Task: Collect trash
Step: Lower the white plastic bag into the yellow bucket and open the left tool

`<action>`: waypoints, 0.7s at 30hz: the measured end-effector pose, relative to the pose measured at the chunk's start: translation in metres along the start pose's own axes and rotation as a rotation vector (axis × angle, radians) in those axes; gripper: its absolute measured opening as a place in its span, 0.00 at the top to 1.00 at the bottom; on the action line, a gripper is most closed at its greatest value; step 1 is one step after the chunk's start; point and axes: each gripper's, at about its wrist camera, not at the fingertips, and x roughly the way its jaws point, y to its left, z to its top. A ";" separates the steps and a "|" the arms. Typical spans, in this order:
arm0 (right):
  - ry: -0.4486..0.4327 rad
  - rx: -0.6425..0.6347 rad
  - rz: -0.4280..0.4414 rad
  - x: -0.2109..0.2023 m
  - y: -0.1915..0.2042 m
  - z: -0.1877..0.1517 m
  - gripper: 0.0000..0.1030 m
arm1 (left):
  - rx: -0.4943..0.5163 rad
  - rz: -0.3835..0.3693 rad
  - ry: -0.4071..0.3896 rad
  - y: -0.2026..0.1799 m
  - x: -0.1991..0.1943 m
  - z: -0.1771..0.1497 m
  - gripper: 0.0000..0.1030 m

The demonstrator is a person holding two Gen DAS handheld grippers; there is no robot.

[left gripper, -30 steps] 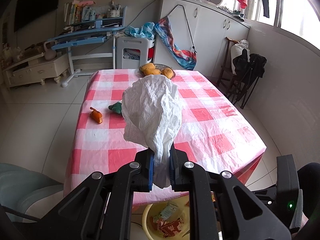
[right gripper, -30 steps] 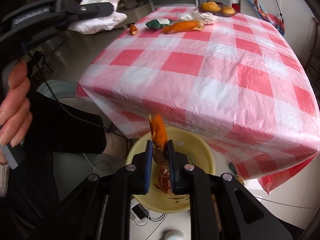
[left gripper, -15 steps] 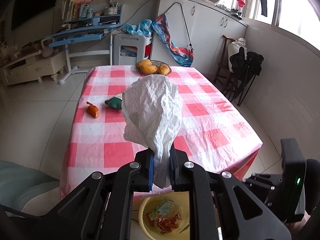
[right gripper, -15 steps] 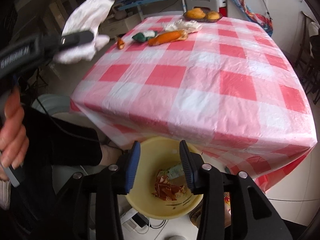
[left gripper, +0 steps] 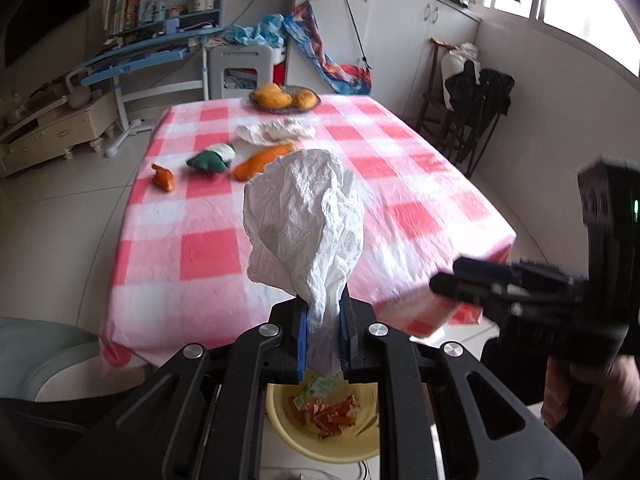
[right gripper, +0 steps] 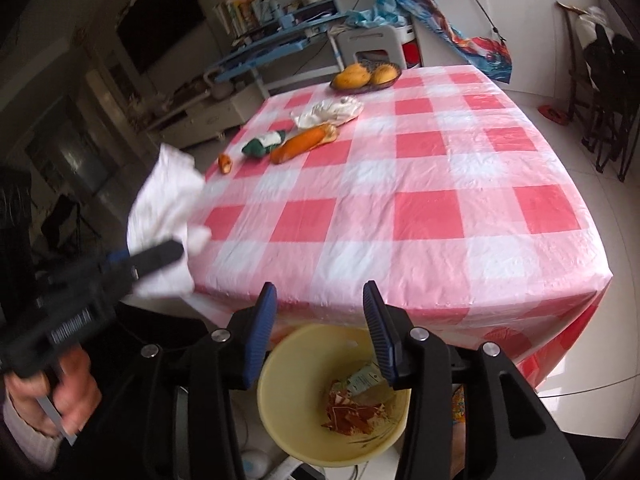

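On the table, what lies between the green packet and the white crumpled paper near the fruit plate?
An orange peel strip lies between the green packet and the white crumpled paper, touching the paper's near edge; the right wrist view shows it best.

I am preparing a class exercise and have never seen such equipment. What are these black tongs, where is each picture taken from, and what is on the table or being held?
A person holds one hand-held gripper in each hand, each carrying a camera looking along its fingers. In the left view, the left hand-held gripper pinches a white tissue. In the right view, the right hand-held gripper is open above a yellow bin of scraps. On the checked table lie orange peel, a green wrapper, crumpled paper and a fruit bowl.
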 end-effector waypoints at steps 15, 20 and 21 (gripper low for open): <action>-0.019 0.017 0.021 -0.006 -0.002 0.001 0.52 | 0.169 -0.034 0.207 -0.042 0.024 -0.044 0.54; -0.021 0.025 0.021 -0.006 -0.002 0.001 0.51 | 0.185 -0.003 0.175 -0.040 0.019 -0.043 0.42; -0.022 0.028 0.021 -0.006 -0.003 0.001 0.51 | 0.176 0.010 0.164 -0.037 0.018 -0.041 0.42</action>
